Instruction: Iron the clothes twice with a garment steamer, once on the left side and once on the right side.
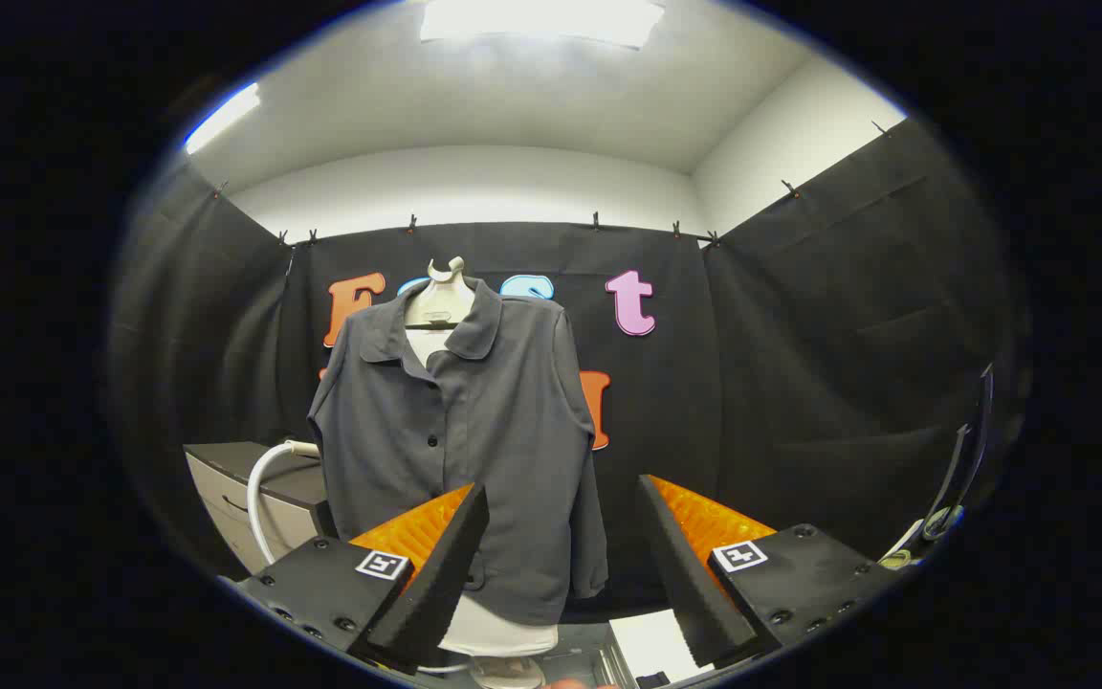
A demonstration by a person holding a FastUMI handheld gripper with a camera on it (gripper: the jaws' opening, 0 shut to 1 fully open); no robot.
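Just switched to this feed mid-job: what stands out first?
A dark grey shirt hangs on a pale mannequin form, just beyond the gripper, whose jaws stand open and empty. A white hose curves beside a cabinet next to the shirt.

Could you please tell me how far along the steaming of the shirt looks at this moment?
Nothing looks done yet. The grey shirt hangs buttoned on its form, beyond the fingers. The gripper is open, its fingers apart and holding nothing. A white hose curves beside the cabinet next to the shirt; the steamer head itself cannot be made out. Picking up the steamer and both passes, left and right, appear still to come.
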